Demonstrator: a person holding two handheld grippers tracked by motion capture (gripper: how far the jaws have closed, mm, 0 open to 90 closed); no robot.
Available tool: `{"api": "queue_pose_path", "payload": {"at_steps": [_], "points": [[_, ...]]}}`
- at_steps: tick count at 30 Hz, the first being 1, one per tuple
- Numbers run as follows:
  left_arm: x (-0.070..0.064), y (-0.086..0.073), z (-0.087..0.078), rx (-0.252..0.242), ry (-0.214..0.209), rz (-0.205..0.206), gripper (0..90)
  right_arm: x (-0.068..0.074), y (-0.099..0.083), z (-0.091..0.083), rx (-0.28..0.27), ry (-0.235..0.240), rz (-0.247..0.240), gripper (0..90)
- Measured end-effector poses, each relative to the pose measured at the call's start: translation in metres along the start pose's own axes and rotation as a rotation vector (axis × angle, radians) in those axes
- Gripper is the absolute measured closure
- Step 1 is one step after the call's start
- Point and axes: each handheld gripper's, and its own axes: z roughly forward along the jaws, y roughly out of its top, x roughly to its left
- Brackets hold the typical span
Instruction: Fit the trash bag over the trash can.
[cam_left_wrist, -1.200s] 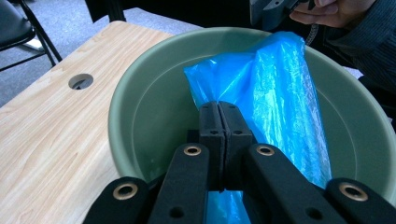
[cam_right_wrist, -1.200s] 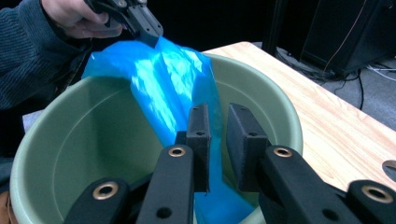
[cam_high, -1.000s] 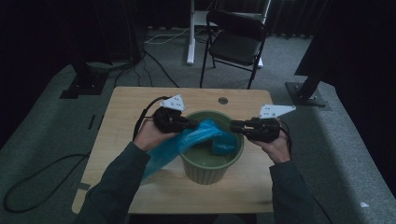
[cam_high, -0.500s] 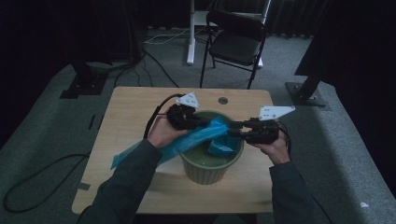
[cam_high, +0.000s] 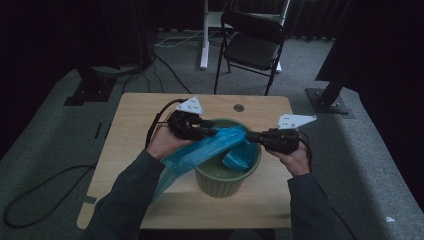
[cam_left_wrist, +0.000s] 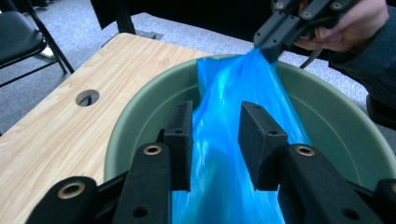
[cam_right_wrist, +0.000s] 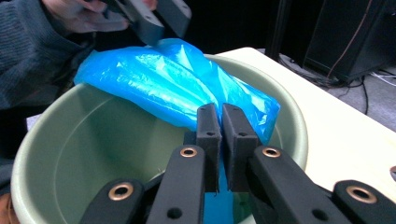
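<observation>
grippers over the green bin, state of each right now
Left gripper: open, jaws either side of the blue plastic bag.
Right gripper: closed on the bag.

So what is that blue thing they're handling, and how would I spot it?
Start at the wooden table and find the green bucket standing on it. Draped across the bucket's mouth is a blue plastic bag, stretched between the left gripper and the right gripper. It is the only bright, crinkly, shiny thing there.

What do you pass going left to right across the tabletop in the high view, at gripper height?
Bare table → left gripper → blue bag, stretched over the green bin → right gripper → table edge.
</observation>
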Motion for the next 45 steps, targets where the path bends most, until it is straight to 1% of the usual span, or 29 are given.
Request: {"api": "queue_pose_path", "payload": {"at_steps": [1,3,4,5,8,10,13,14,15,17,18,19,20,21,24,25,26,27,29,30,31,32,33,34,35,38,40,41,45], "points": [[0.0,-0.002,-0.004,-0.002,0.001,0.002,63.8,0.0,0.0,-0.001,0.0,-0.007,0.001,86.1],[0.0,-0.008,-0.009,-0.009,-0.008,-0.011,62.6,-0.001,-0.001,-0.002,-0.006,-0.014,0.003,86.0],[0.0,-0.008,-0.009,-0.009,-0.008,-0.011,62.1,-0.001,-0.001,-0.002,-0.006,-0.014,0.003,86.0],[0.0,-0.019,-0.017,-0.004,-0.011,-0.018,59.9,-0.001,-0.001,-0.003,-0.007,-0.024,0.004,85.9],[0.0,-0.028,-0.022,0.005,-0.004,-0.021,55.8,-0.002,-0.002,-0.005,-0.009,-0.029,0.007,85.9],[0.001,-0.035,-0.026,0.013,0.014,-0.027,53.9,-0.002,-0.003,-0.005,-0.009,-0.032,0.007,85.8],[0.008,-0.043,-0.033,0.012,0.036,-0.055,52.5,-0.002,-0.004,-0.006,-0.008,-0.035,0.009,85.7],[0.008,-0.043,-0.033,0.012,0.036,-0.055,52.3,-0.002,-0.004,-0.007,-0.009,-0.035,0.008,85.6],[0.014,-0.049,-0.037,0.015,0.046,-0.077,51.5,-0.002,-0.004,-0.007,-0.01,-0.036,0.008,85.5],[0.021,-0.053,-0.039,0.022,0.044,-0.09,49.5,-0.002,-0.003,-0.007,-0.008,-0.04,0.006,85.1],[0.021,-0.053,-0.039,0.022,0.044,-0.09,48.6,-0.003,-0.003,-0.007,-0.007,-0.041,0.005,85.0],[0.027,-0.058,-0.04,0.021,0.029,-0.104,47.9,-0.003,-0.003,-0.007,-0.006,-0.043,0.005,84.9],[0.027,-0.058,-0.04,0.021,0.029,-0.104,47.2,-0.003,-0.003,-0.007,-0.006,-0.043,0.005,84.9],[0.034,-0.062,-0.037,0.03,0.013,-0.132,46.8,-0.003,-0.003,-0.007,-0.007,-0.042,0.006,84.7],[0.041,-0.069,-0.032,0.056,-0.009,-0.164,46.9,-0.003,-0.003,-0.007,-0.007,-0.042,0.005,84.5],[0.042,-0.071,-0.029,0.058,-0.02,-0.171,48.7,-0.003,-0.003,-0.007,-0.007,-0.042,0.005,84.3],[0.042,-0.071,-0.029,0.058,-0.02,-0.171,52.3,-0.003,-0.003,-0.007,-0.006,-0.042,0.003,84.3],[0.04,-0.072,-0.028,0.057,-0.011,-0.16,57.8,-0.003,-0.003,-0.007,-0.005,-0.043,0.003,84.1],[0.035,-0.07,-0.028,0.056,0.022,-0.138,72.9,-0.003,-0.003,-0.008,-0.007,-0.041,0.001,83.8],[0.035,-0.07,-0.028,0.056,0.022,-0.138,78.8,-0.002,-0.003,-0.008,-0.004,-0.041,0.001,83.7],[0.032,-0.066,-0.03,0.042,0.028,-0.123,83.3,-0.002,-0.002,-0.008,-0.004,-0.041,0.001,83.5],[0.032,-0.066,-0.03,0.042,0.028,-0.123,86.5,-0.002,-0.002,-0.008,-0.004,-0.041,0.001,83.5],[0.03,-0.062,-0.032,0.038,0.028,-0.116,86.5,-0.003,-0.002,-0.008,-0.005,-0.041,0.001,83.0],[0.029,-0.059,-0.033,0.036,0.026,-0.11,89.1,-0.003,-0.002,-0.008,-0.002,-0.04,0.004,80.1],[0.024,-0.053,-0.033,0.03,0.033,-0.092,89.2,-0.003,-0.001,-0.008,0.0,-0.041,0.005,77.1],[0.019,-0.045,-0.033,0.03,0.046,-0.067,89.3,-0.004,0.001,-0.008,-0.003,-0.027,0.007,70.0],[0.018,-0.043,-0.033,0.03,0.049,-0.063,89.3,-0.003,0.003,-0.009,-0.008,-0.014,0.006,68.3],[0.015,-0.038,-0.032,0.026,0.059,-0.054,89.3,-0.003,0.004,-0.01,-0.01,-0.013,0.004,67.7],[0.011,-0.031,-0.028,0.012,0.059,-0.046,89.3,0.0,0.009,-0.007,-0.01,-0.001,-0.005,67.1]]}}
